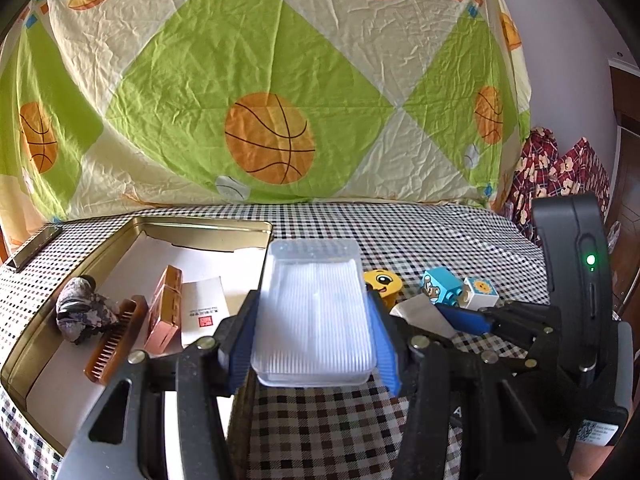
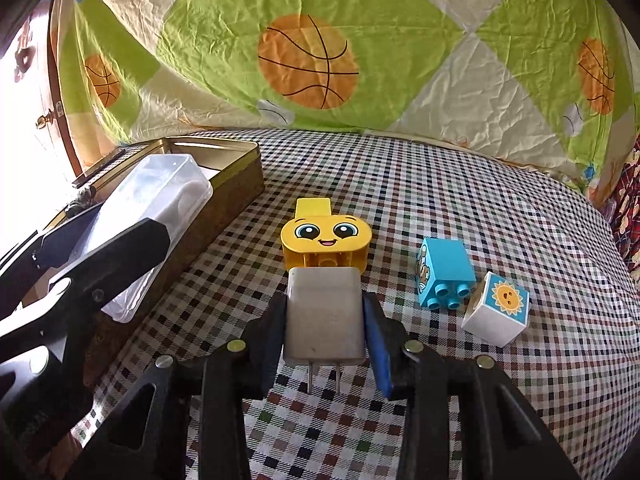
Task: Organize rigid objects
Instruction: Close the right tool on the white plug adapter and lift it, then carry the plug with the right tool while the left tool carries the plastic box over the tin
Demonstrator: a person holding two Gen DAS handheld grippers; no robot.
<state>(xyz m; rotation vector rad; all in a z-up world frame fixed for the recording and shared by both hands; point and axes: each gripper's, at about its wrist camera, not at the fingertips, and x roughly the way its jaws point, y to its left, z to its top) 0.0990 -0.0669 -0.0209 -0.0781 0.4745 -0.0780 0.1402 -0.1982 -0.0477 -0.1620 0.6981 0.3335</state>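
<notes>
My left gripper (image 1: 314, 344) is shut on a clear plastic box (image 1: 316, 316) of white sticks, held at the right rim of the gold tin (image 1: 208, 227). The box also shows in the right wrist view (image 2: 160, 216), tilted over the tin (image 2: 240, 184). My right gripper (image 2: 325, 328) is shut on a white plug charger (image 2: 325, 316), prongs toward the camera, just in front of the yellow smiling-face block (image 2: 326, 236). A blue block (image 2: 446, 272) and a white sun block (image 2: 496, 308) lie to its right on the checked cloth.
The tin holds a brown comb (image 1: 116, 340), a pink case (image 1: 164, 308), a white booklet (image 1: 204, 308) and a patterned bundle (image 1: 80, 312). The tin's lid (image 1: 36, 248) lies at the far left. A basketball-print sheet (image 1: 272, 80) hangs behind the table.
</notes>
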